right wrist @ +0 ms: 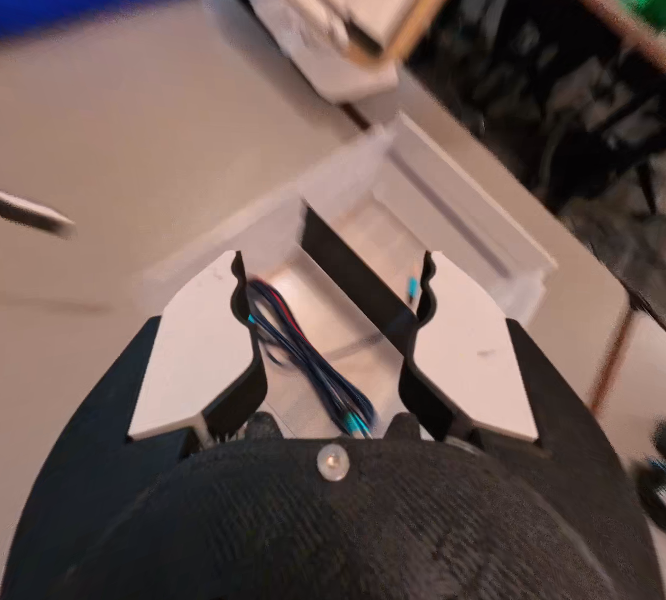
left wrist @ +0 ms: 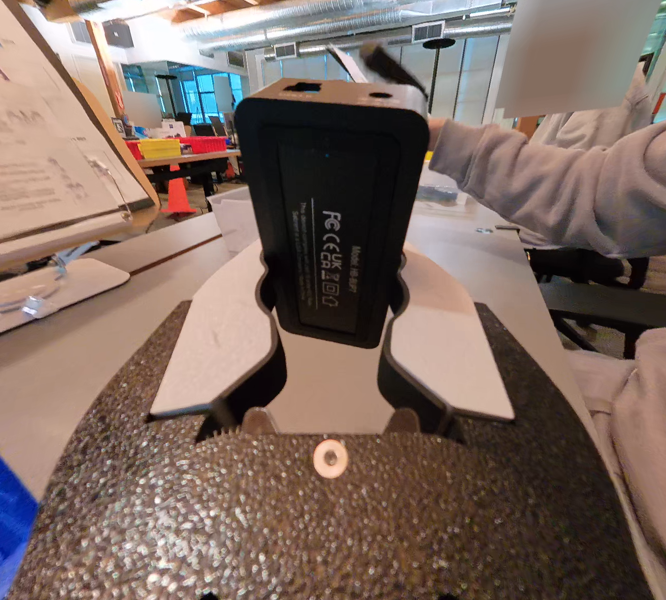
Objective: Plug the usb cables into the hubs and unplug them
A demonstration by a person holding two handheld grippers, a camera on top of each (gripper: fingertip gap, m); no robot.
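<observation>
- Risk, slip: the black hub (left wrist: 331,208) is clamped only at its lower end between the fingers of the left gripper (left wrist: 331,289), so most of its body stands clear above the grip; a push on its top face, as a plug insertion would give, is judged likely to tilt or slide it down through the fingers
- Risk, missed pick: the right wrist view is smeared by motion, and the bundled cable (right wrist: 310,356) is seen low between the fingers of the right gripper (right wrist: 333,289); a closure made at such speed could catch the loose loops rather than a plug
- Risk, collision: the cables are lying in a pale tray (right wrist: 465,183) divided by a black partition (right wrist: 355,273), which a finger could be caught on
- Left gripper: pressed in on the hub, both sides of which are touched
- Right gripper: spread wide, nothing held
- Hub, appearance: a black rectangular block with rounded corners, held upright above the desk (left wrist: 108,330), its flat printed underside turned to the camera; two openings are visible on its top face, one rectangular, one round
- Cable, appearance: dark blue strands with one red strand, gathered in a long loop; a teal end is shown near the gripper base, and a second teal tip (right wrist: 412,284) beyond the partition
- Plugging is judged not yet begun; no cable is seen in the hub
</observation>
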